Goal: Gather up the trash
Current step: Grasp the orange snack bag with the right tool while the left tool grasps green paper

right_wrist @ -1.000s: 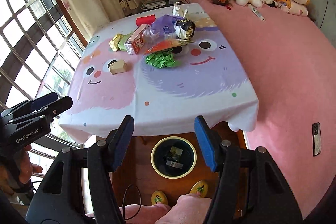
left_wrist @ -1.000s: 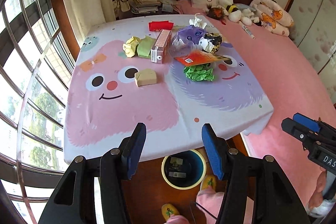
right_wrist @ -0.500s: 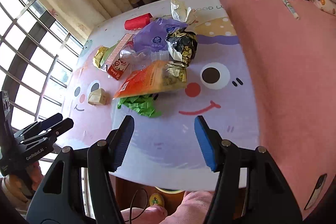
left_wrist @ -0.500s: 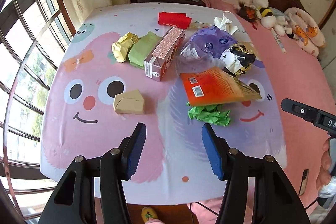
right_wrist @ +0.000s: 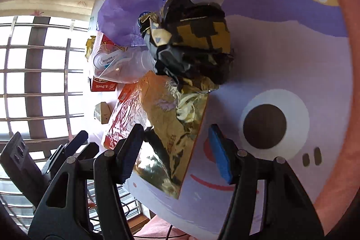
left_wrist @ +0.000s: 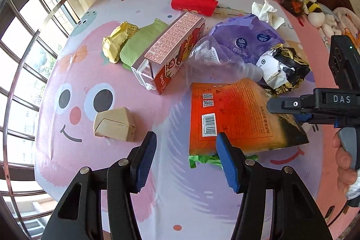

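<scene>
Left tool (left_wrist: 184, 147): jaws spread wide, nothing between them, poised above the near part of the desk (left_wrist: 157, 206) with its cartoon-face cloth. Just ahead of its left finger lies a tan folded carton (left_wrist: 114, 127); its right finger overlaps the near left corner of the orange snack bag (left_wrist: 231, 118), which lies flat, barcode side up. Crumpled green paper (left_wrist: 202, 160) shows from under the near edge of that bag.

Right tool (right_wrist: 175, 150): jaws likewise wide apart and holding nothing. From its own camera the foil end of the orange snack bag lies between and just beyond the fingertips; whether either pad touches the bag cannot be told. In the left wrist view the right tool enters from the right, over the far right corner of the bag.

Surrounding items:
- black-and-gold crumpled wrapper (right_wrist: 191, 44), resting on the far end of the orange bag (directly ahead of the right tool).
- clear plastic bag (left_wrist: 216, 60) and purple tissue pack wrapper (left_wrist: 245, 42), behind the orange bag.
- red-and-white drink carton (left_wrist: 171, 51), lying on its side, left of the clear bag.
- green wrapper (left_wrist: 139, 46) and yellow crumpled wrapper (left_wrist: 117, 42), touching, left of the carton.
- red packet (left_wrist: 193, 3) and white crumpled tissue (left_wrist: 265, 12), at the far side.
</scene>
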